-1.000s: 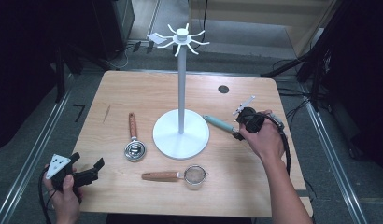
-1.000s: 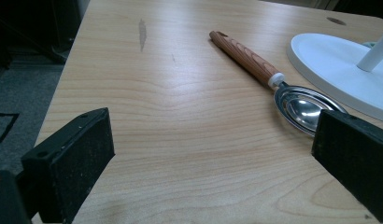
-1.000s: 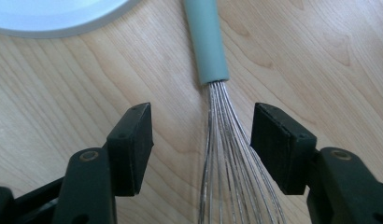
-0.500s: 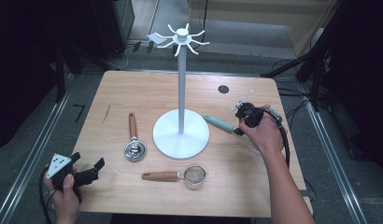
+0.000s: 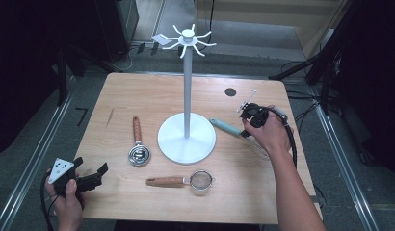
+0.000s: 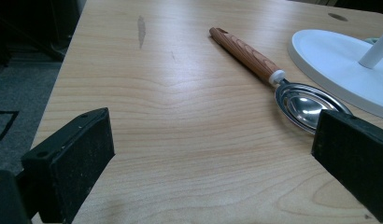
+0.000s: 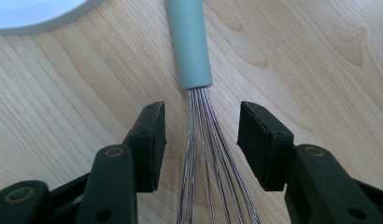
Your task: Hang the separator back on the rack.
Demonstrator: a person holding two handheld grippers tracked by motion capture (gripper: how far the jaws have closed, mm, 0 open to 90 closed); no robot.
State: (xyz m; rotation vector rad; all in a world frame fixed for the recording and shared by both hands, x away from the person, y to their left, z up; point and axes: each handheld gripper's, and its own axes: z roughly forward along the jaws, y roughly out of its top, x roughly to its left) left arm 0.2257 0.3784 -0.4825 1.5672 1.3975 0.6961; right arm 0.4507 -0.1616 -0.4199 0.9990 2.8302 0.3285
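A: How many things are on the surface (image 5: 138,96)?

B: Four utensil items, counted in the high view. One white stand (image 5: 187,137) with hooks on top, at the middle. One scoop (image 5: 138,149) with a wooden handle, left of the stand's base. One small strainer (image 5: 186,181), also wooden-handled, at lower centre. One whisk (image 5: 229,128) with a pale green handle, just right of the base.

A: And the tools?

B: Two. The left tool (image 5: 92,177) sits at the lower left corner of the surface, jaws wide apart with nothing between them; in the left gripper view the scoop (image 6: 273,79) lies ahead of it, toward the upper right of the frame. The right tool (image 5: 247,130) is at the right side.

A: Open room?

B: The whole upper left and the lower right of the surface are bare. The whisk lies well in from the right edge. The strainer is near the bottom edge.

A: Where's the whisk relative to the right tool?

B: In the right gripper view its wires (image 7: 203,154) run between the two jaws, and the green handle's end sits just beyond the tips. The jaws have just been closing, now half open, with a gap on each side; the pads do not touch the wires.
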